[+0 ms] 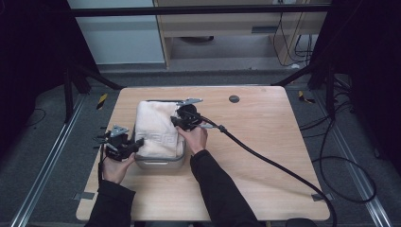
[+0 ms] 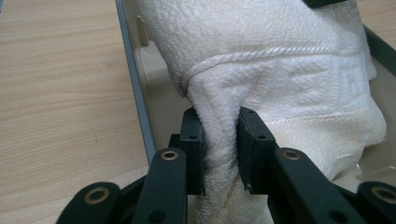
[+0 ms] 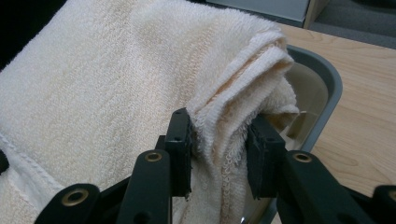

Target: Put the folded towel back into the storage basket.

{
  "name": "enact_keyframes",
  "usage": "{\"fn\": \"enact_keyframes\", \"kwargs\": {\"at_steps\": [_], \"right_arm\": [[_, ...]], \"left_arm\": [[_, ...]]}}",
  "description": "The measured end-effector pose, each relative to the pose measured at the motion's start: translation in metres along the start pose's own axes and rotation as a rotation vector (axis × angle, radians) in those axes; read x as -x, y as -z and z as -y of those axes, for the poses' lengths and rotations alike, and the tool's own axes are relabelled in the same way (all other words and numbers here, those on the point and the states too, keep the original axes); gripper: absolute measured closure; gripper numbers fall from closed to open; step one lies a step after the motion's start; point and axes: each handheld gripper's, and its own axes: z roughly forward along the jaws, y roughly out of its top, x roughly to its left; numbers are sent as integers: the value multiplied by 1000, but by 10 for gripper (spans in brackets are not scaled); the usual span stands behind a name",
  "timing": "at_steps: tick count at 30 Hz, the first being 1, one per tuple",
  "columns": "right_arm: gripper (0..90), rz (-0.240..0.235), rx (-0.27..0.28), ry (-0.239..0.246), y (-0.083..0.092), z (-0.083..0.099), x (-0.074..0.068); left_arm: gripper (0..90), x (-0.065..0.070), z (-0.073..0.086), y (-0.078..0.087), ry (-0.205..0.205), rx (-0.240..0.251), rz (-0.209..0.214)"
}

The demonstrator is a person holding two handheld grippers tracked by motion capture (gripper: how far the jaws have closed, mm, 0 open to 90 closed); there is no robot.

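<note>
A folded white towel [image 1: 156, 127] lies over a grey bin [image 1: 160, 163] on the wooden table. My left gripper [image 1: 137, 143] grips the towel's near left edge. In the left gripper view its jaws [image 2: 219, 149] pinch a bunched fold of the towel [image 2: 280, 70] above the bin's grey rim [image 2: 135, 88]. My right gripper [image 1: 177, 120] holds the towel's right side. In the right gripper view its jaws [image 3: 219, 154] clamp several layers of the towel [image 3: 116, 84] over the bin's rounded corner [image 3: 327, 93].
The bin stands left of the table's [image 1: 265, 142] middle. A thick black cable [image 1: 265, 158] trails from the right gripper across the table to the floor at right. A small dark disc [image 1: 234, 99] sits near the far edge. Shelving stands beyond the table.
</note>
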Motion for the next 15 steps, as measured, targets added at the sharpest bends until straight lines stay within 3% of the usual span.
{"fn": "enact_keyframes", "kwargs": {"at_steps": [8, 15], "right_arm": [[652, 10, 0, 12, -3, 5, 0], [637, 25, -2, 30, -4, 10, 1]], "left_arm": [[718, 0, 2, -5, -1, -16, -5], [651, 0, 2, -7, -5, -21, -26]]}}
